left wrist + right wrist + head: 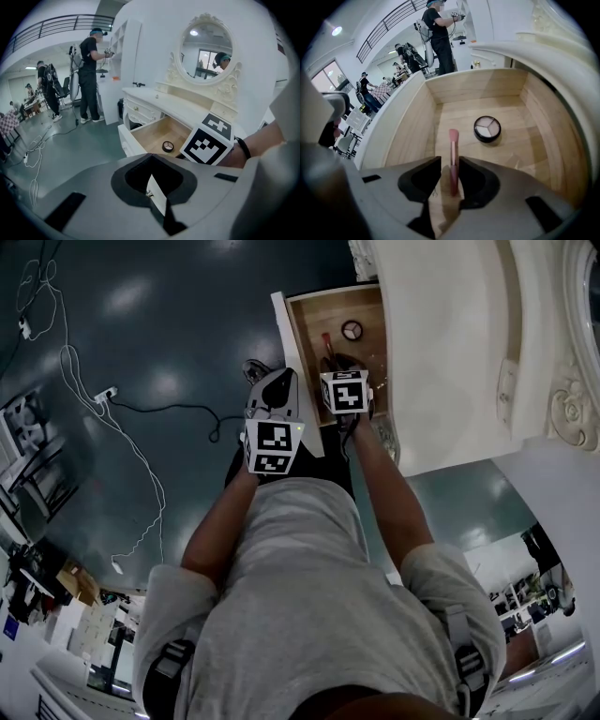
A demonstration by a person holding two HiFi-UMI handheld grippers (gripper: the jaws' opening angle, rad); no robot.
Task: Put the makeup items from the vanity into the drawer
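The wooden drawer of the white vanity stands pulled out. A round eyeshadow compact lies on the drawer's floor; the same compact also shows in the head view and, as the compact, in the left gripper view. A slim pink makeup stick lies lengthwise between the jaws of my right gripper, which is down inside the drawer. Those jaws stand apart, with a gap on the stick's left side. My left gripper hovers outside the drawer front, its jaws together and holding nothing.
The vanity's oval mirror rises behind the tabletop. Cables trail over the dark floor to the left of the drawer. Several people stand farther off in the room.
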